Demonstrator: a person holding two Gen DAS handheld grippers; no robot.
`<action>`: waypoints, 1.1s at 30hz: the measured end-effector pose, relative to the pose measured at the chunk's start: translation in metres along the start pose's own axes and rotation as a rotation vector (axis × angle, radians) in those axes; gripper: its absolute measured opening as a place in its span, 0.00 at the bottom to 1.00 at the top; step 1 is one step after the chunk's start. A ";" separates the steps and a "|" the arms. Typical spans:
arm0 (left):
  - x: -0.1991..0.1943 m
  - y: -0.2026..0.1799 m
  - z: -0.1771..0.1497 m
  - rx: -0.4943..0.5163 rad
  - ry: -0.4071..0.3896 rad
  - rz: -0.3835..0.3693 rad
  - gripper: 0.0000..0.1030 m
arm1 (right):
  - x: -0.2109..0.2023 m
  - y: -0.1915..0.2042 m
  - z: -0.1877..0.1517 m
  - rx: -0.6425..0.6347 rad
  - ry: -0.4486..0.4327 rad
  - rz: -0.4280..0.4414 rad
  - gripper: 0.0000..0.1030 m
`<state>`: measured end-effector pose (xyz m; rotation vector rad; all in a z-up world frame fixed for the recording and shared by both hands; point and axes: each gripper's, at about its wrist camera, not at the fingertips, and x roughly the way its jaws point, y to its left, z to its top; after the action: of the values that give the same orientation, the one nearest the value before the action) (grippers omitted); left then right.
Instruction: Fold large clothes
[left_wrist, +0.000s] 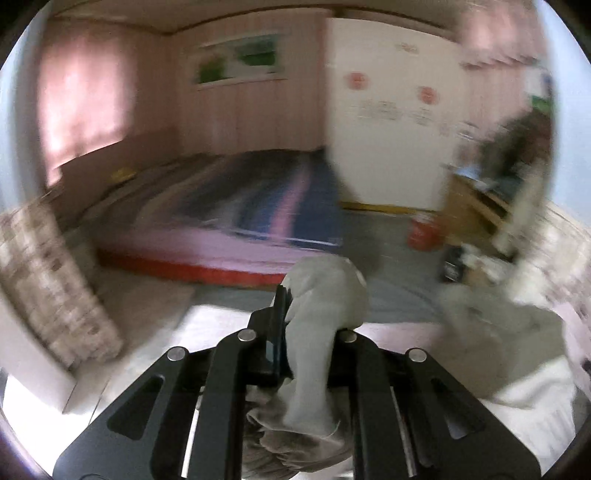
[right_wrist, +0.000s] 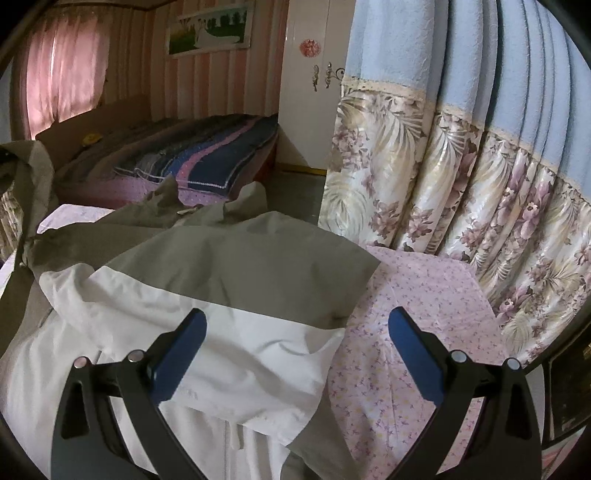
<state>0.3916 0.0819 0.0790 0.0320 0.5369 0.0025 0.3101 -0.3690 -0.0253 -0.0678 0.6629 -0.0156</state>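
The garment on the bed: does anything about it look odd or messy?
Yes. The grey-and-white garment lies crumpled and bunched on the flowered sheet, not flat, and the left gripper has a wad of it pinched.

1. Pink striped walls (right_wrist: 221, 92), and a landscape picture (right_wrist: 210, 29) hangs up high.
2. Daylight glows through the pink curtain (right_wrist: 62, 74) on the left.
3. Low bed (right_wrist: 207, 155) with a navy and pink striped blanket, over a grey floor (right_wrist: 295, 192).
4. White wardrobe (right_wrist: 314, 92) with a red sticker on its door.
5. Right up close on the right, a blue curtain with a floral hem (right_wrist: 461, 166).
6. Something orange (left_wrist: 423, 232) sits on the floor, too blurred to tell.
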 end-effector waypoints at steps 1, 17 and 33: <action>-0.001 -0.028 -0.002 0.045 0.004 -0.048 0.10 | -0.002 -0.002 0.000 0.003 -0.005 -0.003 0.96; 0.029 -0.220 -0.094 0.534 0.204 0.015 0.96 | 0.001 -0.029 -0.005 0.104 0.026 0.005 0.96; -0.034 -0.131 -0.099 0.412 0.157 -0.083 0.91 | 0.002 -0.001 -0.001 0.052 0.038 0.008 0.96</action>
<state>0.3115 -0.0461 0.0076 0.4144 0.6881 -0.1881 0.3112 -0.3701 -0.0271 -0.0147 0.7004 -0.0268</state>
